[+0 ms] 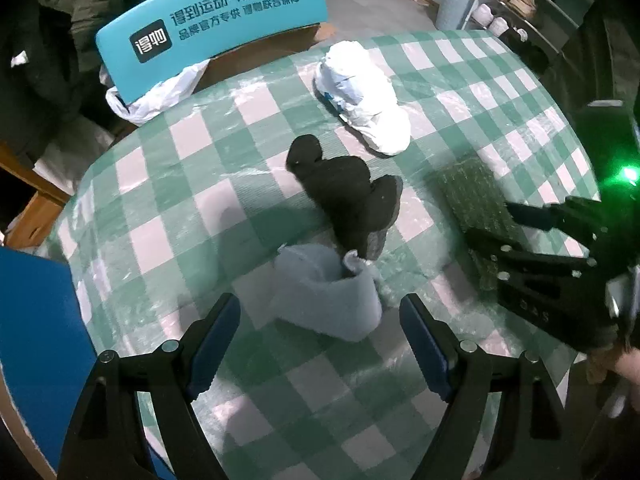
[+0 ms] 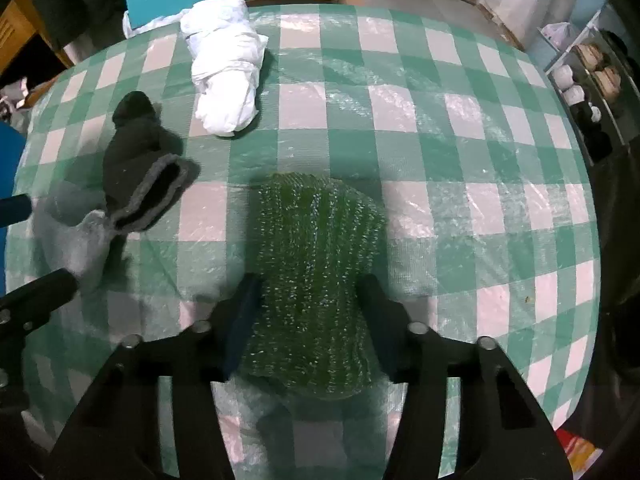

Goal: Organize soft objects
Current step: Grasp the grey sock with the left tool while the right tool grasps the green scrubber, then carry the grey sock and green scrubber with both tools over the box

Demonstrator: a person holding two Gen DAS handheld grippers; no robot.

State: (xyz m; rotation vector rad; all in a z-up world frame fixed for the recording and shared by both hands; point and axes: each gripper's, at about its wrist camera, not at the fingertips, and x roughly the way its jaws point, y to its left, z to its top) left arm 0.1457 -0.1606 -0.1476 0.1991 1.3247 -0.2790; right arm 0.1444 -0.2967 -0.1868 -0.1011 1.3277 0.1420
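My left gripper (image 1: 320, 340) points down, open, over a light grey folded cloth (image 1: 324, 300) that lies just ahead of its blue pads (image 1: 216, 340) without touching them. A black sock with a grey cuff (image 1: 344, 196) lies right behind the grey cloth, and a white bundle (image 1: 360, 96) lies farther back. My right gripper (image 2: 310, 312) has a dark green knitted cloth (image 2: 316, 240) between its fingers, pads pressed on both its sides, the cloth resting on the table. In the right wrist view the black sock (image 2: 136, 160), grey cloth (image 2: 68, 236) and white bundle (image 2: 224, 76) lie to the left.
The round table (image 2: 460, 160) wears a green-and-white checked cover under clear plastic. A teal printed box (image 1: 208, 20) and a plastic bag (image 1: 152, 96) sit at its far edge. A shoe rack (image 1: 516, 0) stands at the back right, a blue surface (image 1: 36, 320) at the left.
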